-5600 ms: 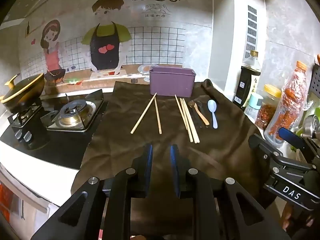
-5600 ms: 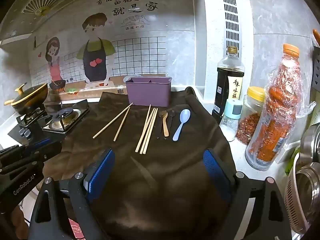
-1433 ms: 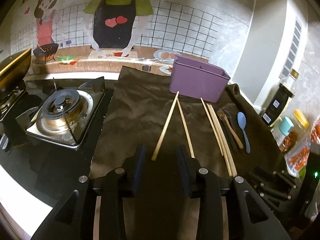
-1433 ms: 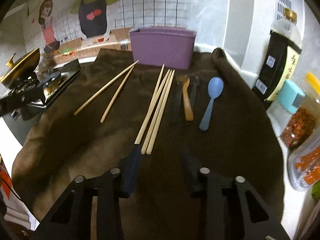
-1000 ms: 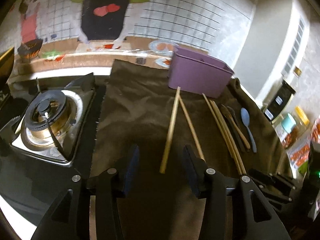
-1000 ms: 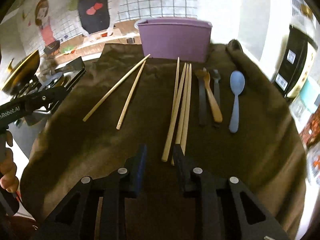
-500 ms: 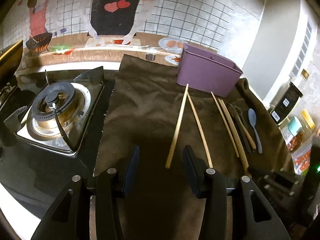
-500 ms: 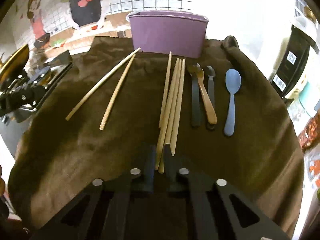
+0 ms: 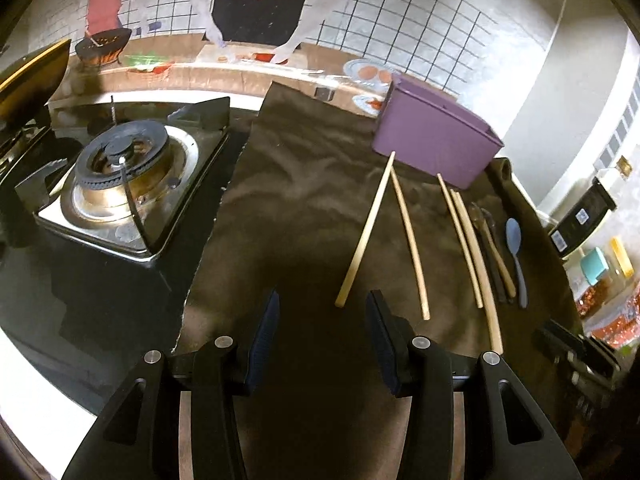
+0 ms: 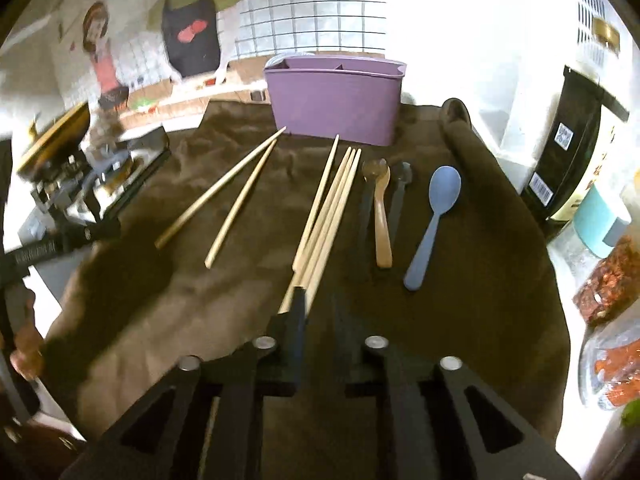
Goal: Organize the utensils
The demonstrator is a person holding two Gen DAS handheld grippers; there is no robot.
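Utensils lie in a row on a dark brown cloth [image 10: 460, 304] that fills the middle of both views: two separate chopsticks [image 10: 224, 192] at centre left of the right wrist view, a bundle of chopsticks [image 10: 328, 216] at centre, then a wooden spoon [image 10: 382, 216], dark utensils beside it, and a blue spoon [image 10: 434, 220] toward the right.

The left gripper [image 9: 322, 320] sits at the lower centre of the left wrist view with its jaws held wide apart and nothing between them; the near end of one loose chopstick [image 9: 366, 232] lies just ahead of the gap, apart from both fingers. The right gripper [image 10: 320, 300], at the lower centre of its own view, has its jaws drawn in narrow around the near ends of the bundle. One chopstick's end meets the left finger [image 10: 298, 320]; whether the jaws actually clamp it cannot be told.

A purple utensil holder [image 10: 336, 100] stands at the cloth's far edge, upper centre; its inside is divided, and its contents cannot be seen.

A gas stove [image 9: 120, 176] occupies the left of the left wrist view, beside the cloth. A cartoon wall mural [image 9: 260, 0] spans the top. A dark sauce bottle [image 10: 572, 148] and jars [image 10: 608, 280] stand along the right edge.
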